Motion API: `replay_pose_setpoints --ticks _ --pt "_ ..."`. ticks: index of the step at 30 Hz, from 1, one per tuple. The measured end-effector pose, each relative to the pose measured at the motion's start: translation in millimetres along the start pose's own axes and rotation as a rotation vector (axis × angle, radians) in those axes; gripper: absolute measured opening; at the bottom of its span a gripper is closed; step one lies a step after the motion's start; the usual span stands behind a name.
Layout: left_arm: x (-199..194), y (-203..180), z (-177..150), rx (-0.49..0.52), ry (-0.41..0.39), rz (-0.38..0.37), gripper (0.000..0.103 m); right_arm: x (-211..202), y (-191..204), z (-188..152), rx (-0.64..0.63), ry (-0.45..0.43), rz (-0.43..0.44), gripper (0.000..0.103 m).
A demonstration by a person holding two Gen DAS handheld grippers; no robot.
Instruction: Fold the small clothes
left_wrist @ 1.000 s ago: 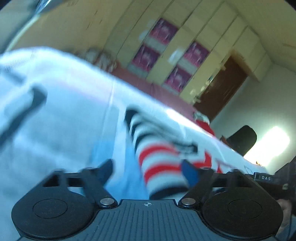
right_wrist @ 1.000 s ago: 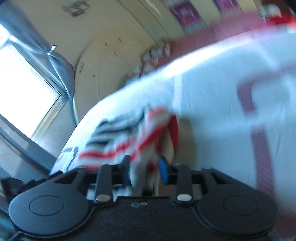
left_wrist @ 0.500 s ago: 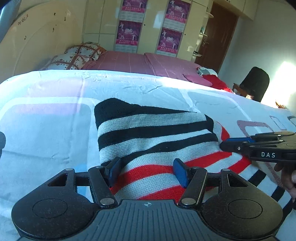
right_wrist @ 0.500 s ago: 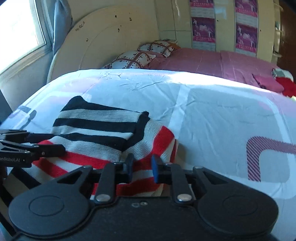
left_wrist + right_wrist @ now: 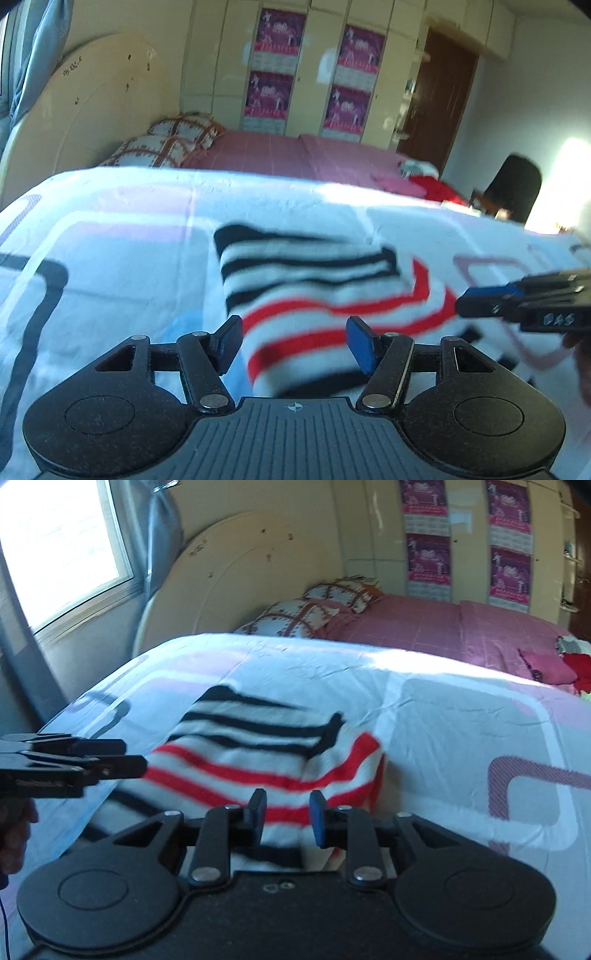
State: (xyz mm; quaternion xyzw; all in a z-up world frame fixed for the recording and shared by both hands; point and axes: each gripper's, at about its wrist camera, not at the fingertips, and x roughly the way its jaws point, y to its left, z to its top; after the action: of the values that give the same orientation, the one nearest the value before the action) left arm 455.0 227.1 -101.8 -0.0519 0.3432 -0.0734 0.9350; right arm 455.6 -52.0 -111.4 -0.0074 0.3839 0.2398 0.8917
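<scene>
Both grippers pulled back off the red, black and white striped knit sweater [image 5: 325,295], folded flat on the white patterned bedsheet [image 5: 443,716]. Left gripper [image 5: 295,343] jaws wide apart, empty. Right gripper [image 5: 288,816] jaws have just been opening, narrow gap, nothing between them.

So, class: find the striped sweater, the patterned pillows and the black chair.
striped sweater [image 5: 314,291], left wrist view, a white band at its middle
patterned pillows [image 5: 295,618], right wrist view, nearer pillow's face
black chair [image 5: 515,184], left wrist view, its backrest
</scene>
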Motion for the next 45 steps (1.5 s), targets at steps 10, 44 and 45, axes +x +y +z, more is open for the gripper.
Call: replay_pose_setpoints --ticks 10,44,45 --pt "-1.0 6.2 -24.4 -0.072 0.024 -0.018 0.061 17.1 -0.7 -21.7 -0.008 0.071 -0.063 0.006" --pt "-180.1 -63.1 -118.8 -0.152 -0.094 0.098 0.103 -186.5 30.9 -130.2 0.137 -0.097 -0.075 0.103" --pt "-195.0 -72.0 -123.2 -0.147 -0.109 0.094 0.103 -203.9 38.2 -138.3 0.136 -0.104 -0.087 0.102"
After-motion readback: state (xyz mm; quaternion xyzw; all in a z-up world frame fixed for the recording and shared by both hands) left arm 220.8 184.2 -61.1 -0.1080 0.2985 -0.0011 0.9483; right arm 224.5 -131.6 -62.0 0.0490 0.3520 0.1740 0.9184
